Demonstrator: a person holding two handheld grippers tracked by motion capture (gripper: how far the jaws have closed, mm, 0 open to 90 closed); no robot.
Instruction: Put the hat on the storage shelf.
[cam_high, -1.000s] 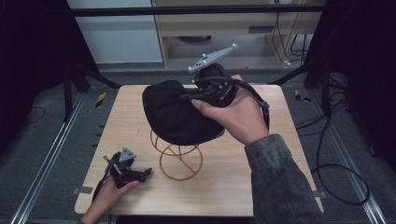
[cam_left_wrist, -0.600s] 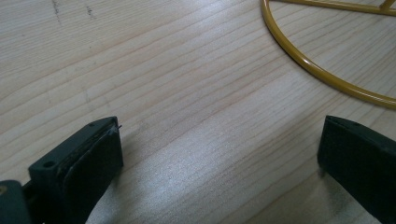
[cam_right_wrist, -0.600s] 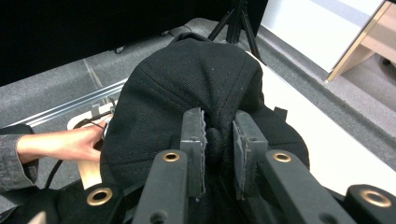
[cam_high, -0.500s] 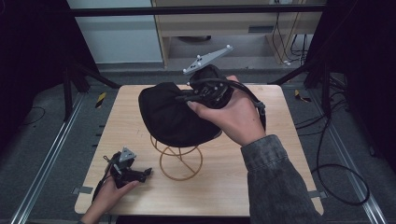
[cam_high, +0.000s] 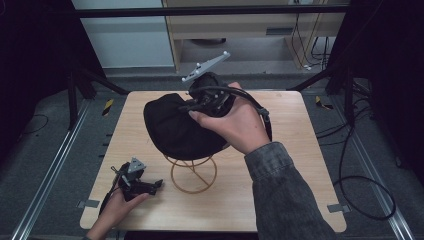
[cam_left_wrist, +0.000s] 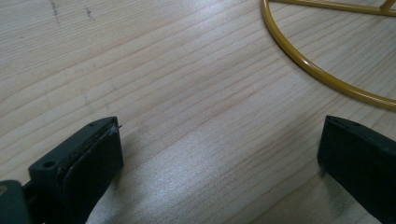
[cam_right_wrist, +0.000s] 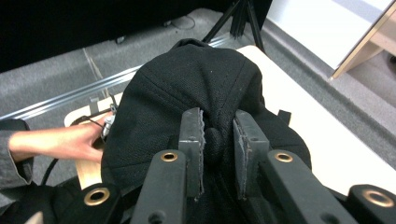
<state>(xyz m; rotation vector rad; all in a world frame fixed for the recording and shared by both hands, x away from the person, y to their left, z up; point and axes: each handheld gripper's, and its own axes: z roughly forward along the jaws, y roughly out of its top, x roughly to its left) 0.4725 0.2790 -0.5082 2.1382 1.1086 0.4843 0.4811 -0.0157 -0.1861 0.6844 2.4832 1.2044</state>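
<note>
My right tool (cam_right_wrist: 218, 140) pinches the top button of the black cap (cam_high: 175, 127), holding it just above the gold wire stand (cam_high: 194, 174) in the middle of the table (cam_high: 300, 150). My left tool (cam_high: 145, 186) rests wide open, empty, near left of the stand.

- Black cap (cam_high: 176, 127): I see it shifted slightly left and a little lower over the yellow wire stand (cam_high: 194, 173).
- Right gripper (cam_right_wrist: 218, 140): moved with it, pinching the cap's crown.
</note>
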